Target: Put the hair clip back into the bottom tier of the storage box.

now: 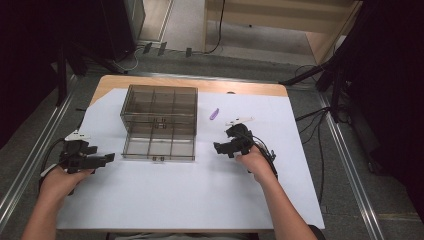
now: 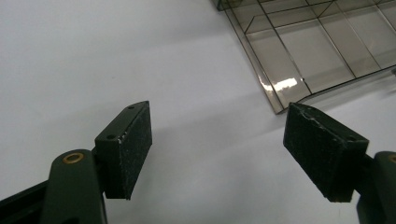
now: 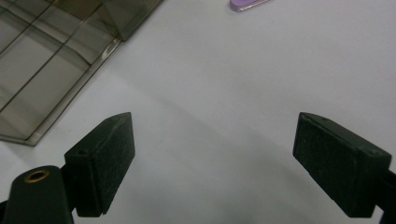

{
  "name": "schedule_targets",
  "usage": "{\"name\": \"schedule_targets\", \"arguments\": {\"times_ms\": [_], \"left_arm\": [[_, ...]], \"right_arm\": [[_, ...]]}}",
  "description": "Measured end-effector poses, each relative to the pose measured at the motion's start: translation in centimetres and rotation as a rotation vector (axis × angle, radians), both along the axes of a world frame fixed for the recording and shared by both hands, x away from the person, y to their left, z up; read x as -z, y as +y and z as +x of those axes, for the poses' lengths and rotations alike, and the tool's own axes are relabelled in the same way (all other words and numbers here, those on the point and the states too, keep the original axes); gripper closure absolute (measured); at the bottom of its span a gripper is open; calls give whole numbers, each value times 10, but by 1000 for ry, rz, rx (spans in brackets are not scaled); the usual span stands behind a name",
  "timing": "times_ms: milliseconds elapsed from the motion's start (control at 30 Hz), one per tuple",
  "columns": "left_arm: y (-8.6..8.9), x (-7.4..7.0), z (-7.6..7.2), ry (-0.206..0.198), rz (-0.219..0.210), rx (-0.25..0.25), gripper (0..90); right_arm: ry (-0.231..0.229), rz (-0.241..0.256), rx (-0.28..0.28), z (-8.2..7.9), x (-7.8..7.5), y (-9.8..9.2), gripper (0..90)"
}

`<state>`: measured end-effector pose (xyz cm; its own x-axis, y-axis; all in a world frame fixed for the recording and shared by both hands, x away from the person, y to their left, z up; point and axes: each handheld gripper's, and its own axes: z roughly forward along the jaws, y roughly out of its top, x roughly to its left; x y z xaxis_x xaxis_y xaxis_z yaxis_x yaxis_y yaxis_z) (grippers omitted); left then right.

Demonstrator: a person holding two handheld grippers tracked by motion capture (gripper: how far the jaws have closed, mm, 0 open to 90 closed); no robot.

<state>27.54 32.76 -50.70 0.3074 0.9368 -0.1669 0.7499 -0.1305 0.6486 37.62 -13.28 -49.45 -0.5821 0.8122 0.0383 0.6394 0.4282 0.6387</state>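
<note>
A person is holding the left gripper and right gripper, both gaping and empty, either side of a smoky clear-plastic compartment box lying open at table centre. A small purple piece is lying at two o'clock from the box. Both are looking light, rigid and slick; gripping the lid's free edge seems soundest.

Open white sheet w/ one box mid-table, small bits to its right.
Smoky compartment box w/ lid laid open toward the person blocks the centre; left gripper just beside its near-left corner, right gripper near its right edge, both jaws wide apart over bare sheet. Purple piece lies right of the box, apart from it; front strip free.
</note>
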Motion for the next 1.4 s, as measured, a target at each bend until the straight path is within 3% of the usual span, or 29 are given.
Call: {"name": "schedule_targets", "arguments": {"times_ms": [100,267,367,433,533,700,967,1133,1233,1400], "left_arm": [[-1,1,1,5,12,11,247],[-2,0,1,5,12,10,250],[-2,0,2,-1,17,10,252],[-2,1,2,2,17,13,254],[-1,0,2,6,18,12,256],[0,1,2,11,21,9,258],[-1,0,-1,6,21,9,258],[0,1,-2,5,21,3,259],[-1,1,-2,6,29,9,259],[0,0,-3,4,11,15,259]], "right_arm": [[-33,-16,-11,-2,-5,0,136],[-35,0,-14,-2,-9,-2,135],[-13,22,-39,-1,-13,-6,123],[2,8,-41,0,-13,-7,95],[18,1,-28,1,-12,-7,138],[-22,21,-29,2,-16,-8,204],[-23,29,-20,2,-18,-9,236],[-47,39,-30,3,-22,-9,292],[-56,49,-55,3,-24,-11,400],[-69,76,-49,6,-26,-14,460]]}}
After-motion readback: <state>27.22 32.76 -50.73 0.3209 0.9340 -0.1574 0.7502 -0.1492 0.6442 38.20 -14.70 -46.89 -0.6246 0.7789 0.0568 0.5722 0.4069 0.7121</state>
